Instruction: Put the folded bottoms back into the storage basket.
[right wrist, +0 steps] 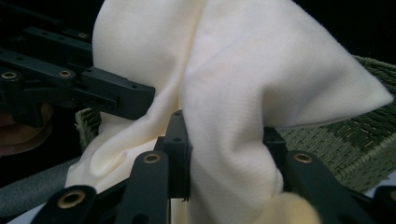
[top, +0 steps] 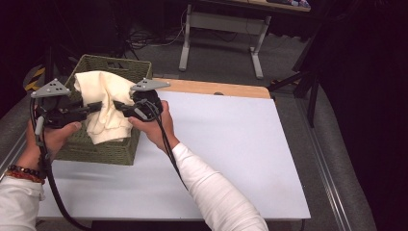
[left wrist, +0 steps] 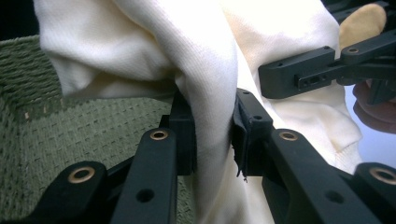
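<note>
- A cream knit garment (top: 103, 103) hung bunched between the two grippers, above and partly inside a green woven basket (top: 103, 150) that stood at the near-left part of the white table (top: 231, 144).
- The left gripper (top: 94, 107) was clamped on a thick fold of the garment; in the left gripper view that fold (left wrist: 212, 130) ran straight down between the two black jaws, and both pads pressed into it.
- The right gripper (top: 126, 109) likewise pinched a fold of the same garment; in the right gripper view the cloth (right wrist: 229, 154) filled the gap between its jaws, draping down past them.
- From above, the two grippers pointed toward each other across the garment, close together, the left hand (top: 57, 134) at the basket's left side and the right hand (top: 159, 126) at its right wall.
- The top of the garment stood up in a rounded hump over the basket's far rim; its ribbed hem hung down near the basket's front wall.
- In the left gripper view the right gripper (left wrist: 299, 74) showed at the upper right, its jaw lying against the cloth.
- In the right gripper view the left gripper (right wrist: 119, 95) showed at the left, also touching the cloth, with the basket's weave (right wrist: 364, 140) behind at the right.
- A wooden strip (top: 216, 88) edged the table's far side.
</note>
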`<state>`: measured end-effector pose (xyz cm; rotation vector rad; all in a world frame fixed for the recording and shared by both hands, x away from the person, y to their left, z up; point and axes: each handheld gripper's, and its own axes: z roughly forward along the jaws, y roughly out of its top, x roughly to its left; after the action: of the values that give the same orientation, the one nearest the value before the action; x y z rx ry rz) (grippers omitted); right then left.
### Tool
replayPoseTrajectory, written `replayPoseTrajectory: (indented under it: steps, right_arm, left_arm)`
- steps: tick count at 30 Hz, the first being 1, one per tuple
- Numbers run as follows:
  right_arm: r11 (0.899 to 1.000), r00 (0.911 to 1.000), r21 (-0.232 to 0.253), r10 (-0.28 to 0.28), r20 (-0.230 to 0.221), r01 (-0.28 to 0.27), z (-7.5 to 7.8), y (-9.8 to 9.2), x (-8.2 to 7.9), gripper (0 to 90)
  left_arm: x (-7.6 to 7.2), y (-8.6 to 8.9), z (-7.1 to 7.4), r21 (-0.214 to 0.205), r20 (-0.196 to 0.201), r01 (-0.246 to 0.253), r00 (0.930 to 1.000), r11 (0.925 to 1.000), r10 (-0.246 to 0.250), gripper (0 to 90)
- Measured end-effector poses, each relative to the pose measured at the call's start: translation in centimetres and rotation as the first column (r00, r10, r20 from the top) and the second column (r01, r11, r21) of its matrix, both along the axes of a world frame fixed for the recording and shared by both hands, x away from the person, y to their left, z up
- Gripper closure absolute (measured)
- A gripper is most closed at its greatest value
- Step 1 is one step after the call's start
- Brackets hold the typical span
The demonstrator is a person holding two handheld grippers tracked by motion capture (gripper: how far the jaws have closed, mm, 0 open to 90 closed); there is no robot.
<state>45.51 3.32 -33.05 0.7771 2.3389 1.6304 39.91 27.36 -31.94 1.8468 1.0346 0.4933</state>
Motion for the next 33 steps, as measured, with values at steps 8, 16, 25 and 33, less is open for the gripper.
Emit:
replayPoseTrajectory:
  steps: [8, 16, 25, 33]
  right_arm:
    - [1.0, 0.9989, 0.003, -0.023, -0.041, 0.023, -1.2, 2.1, 1.8, 64.9]
    - [0.997, 0.9962, -0.042, -0.065, -0.058, 0.063, -2.7, 3.5, 3.3, 64.8]
    - [0.991, 0.9939, -0.095, -0.094, -0.057, 0.089, -4.3, 4.6, 4.2, 64.4]
    - [0.983, 0.9939, -0.154, -0.104, -0.036, 0.097, -4.6, 5.1, 4.4, 64.0]
  left_arm:
    - [1.5, 0.6, -0.6, 0.072, -0.014, -0.067, 0.9976, 0.9951, 0.068, 72.1]
    - [3.7, 0.7, -1.8, 0.139, -0.066, -0.105, 0.9912, 0.9847, 0.115, 71.9]
    - [5.2, 0.7, -3.1, 0.189, -0.113, -0.115, 0.984, 0.9751, 0.138, 71.8]
    - [6.0, 0.8, -4.1, 0.208, -0.138, -0.122, 0.9785, 0.9705, 0.153, 71.6]
